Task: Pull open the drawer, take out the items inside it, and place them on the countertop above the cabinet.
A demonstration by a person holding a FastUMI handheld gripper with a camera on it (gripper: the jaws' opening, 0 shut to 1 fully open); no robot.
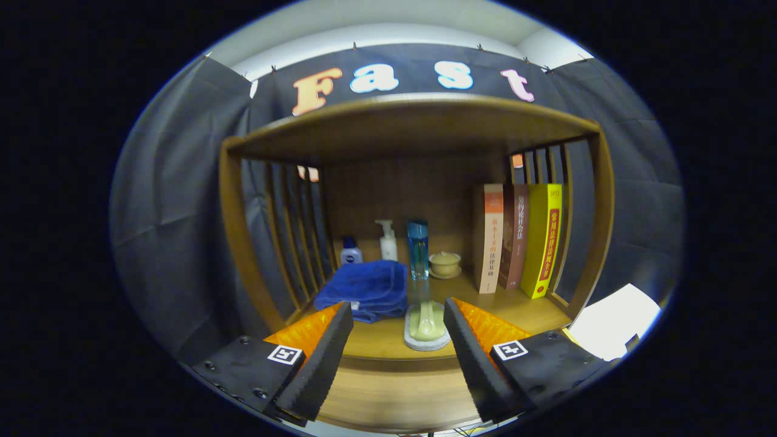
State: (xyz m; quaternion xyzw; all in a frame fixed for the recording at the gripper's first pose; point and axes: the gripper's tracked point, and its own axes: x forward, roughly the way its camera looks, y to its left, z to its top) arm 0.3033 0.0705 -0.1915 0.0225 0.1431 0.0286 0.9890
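Observation:
My gripper [397, 315] is open, its two fingers spread wide with nothing pressed between them. Just ahead of the fingertips, on the wooden countertop [388, 343], lies a pale green item on a grey-white pad [427, 325]. A folded blue towel [367, 288] rests on the countertop just beyond the left finger. The drawer front [394, 394] is the wooden face below the countertop edge, between the fingers; I cannot tell whether it is pulled out.
At the back of the wooden shelf stand a small blue-capped bottle [351, 250], a white pump bottle [388, 240], a tall blue bottle [417, 249] and a lidded cup [445, 264]. Three upright books [522, 240] fill the right. Slatted sides and a top board enclose the space. White paper [613, 321] lies right.

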